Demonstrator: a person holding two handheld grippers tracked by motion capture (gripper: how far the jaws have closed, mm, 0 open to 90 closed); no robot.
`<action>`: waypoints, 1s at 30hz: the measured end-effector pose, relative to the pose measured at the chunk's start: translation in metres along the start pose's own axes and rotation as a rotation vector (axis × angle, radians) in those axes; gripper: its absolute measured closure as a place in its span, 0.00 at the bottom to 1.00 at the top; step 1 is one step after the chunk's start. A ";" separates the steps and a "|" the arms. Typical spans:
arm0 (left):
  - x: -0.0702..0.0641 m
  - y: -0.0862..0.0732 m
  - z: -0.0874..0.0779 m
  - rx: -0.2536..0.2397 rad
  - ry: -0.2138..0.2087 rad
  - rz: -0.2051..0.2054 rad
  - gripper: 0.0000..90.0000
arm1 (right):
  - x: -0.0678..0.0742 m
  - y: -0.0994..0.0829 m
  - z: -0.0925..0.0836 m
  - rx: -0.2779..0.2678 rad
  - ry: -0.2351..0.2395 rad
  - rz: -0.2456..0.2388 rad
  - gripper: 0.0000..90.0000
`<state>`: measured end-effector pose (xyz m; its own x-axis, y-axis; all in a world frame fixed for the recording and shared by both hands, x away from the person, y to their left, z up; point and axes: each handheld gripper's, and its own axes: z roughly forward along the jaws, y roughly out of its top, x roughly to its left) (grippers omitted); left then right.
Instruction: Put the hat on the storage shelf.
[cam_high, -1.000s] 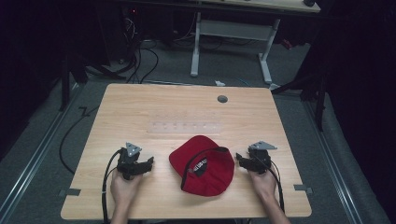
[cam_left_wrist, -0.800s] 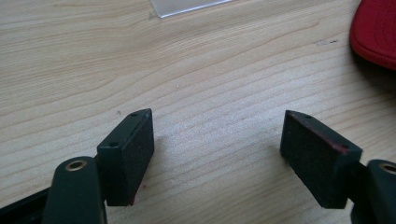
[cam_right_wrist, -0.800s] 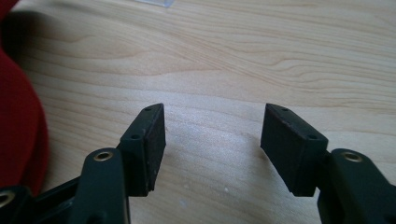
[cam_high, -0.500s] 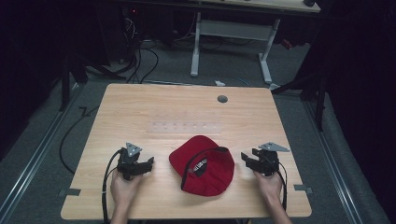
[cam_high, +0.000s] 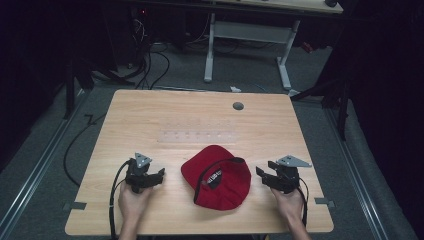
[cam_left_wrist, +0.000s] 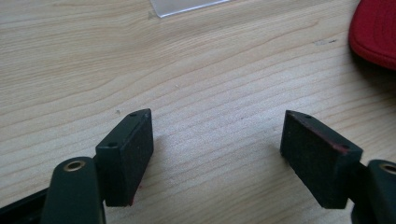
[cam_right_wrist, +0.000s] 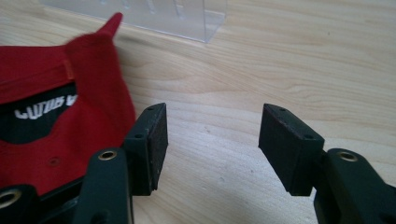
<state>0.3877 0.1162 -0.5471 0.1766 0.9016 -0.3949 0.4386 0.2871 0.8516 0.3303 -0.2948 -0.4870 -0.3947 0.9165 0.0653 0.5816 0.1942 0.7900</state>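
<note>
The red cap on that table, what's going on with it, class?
A person sits at a wooden table with a two-jaw gripper in each hand. The red cap lies upside down between them, its dark inside label showing. The left gripper and the right gripper both have jaws open and hold nothing; neither touches the cap. A clear plastic strip lies just beyond the cap.

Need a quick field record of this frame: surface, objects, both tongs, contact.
surface: light wooden table
main object: red fabric baseball cap, upside down, black inner label showing, near the front edge between the tongs
other object: clear plastic strip flat on the table beyond the cap
left tongs: jaws open, on the cap's left, holding nothing
right tongs: jaws open, on the cap's right, holding nothing
contact: neither tongs touches the cap
</note>
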 end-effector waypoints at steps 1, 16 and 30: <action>0.000 0.000 0.000 0.000 0.000 0.000 0.29 | 0.001 0.001 -0.002 -0.006 0.004 -0.002 0.47; 0.000 0.000 0.000 0.000 -0.001 -0.001 0.29 | 0.022 0.007 -0.010 -0.034 0.078 -0.044 0.40; 0.000 0.000 0.000 0.001 0.000 0.001 0.29 | 0.036 0.024 0.009 -0.008 0.138 -0.086 0.38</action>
<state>0.3881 0.1162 -0.5472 0.1771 0.9017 -0.3944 0.4390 0.2863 0.8517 0.3364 -0.2544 -0.4708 -0.5372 0.8397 0.0796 0.5361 0.2670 0.8008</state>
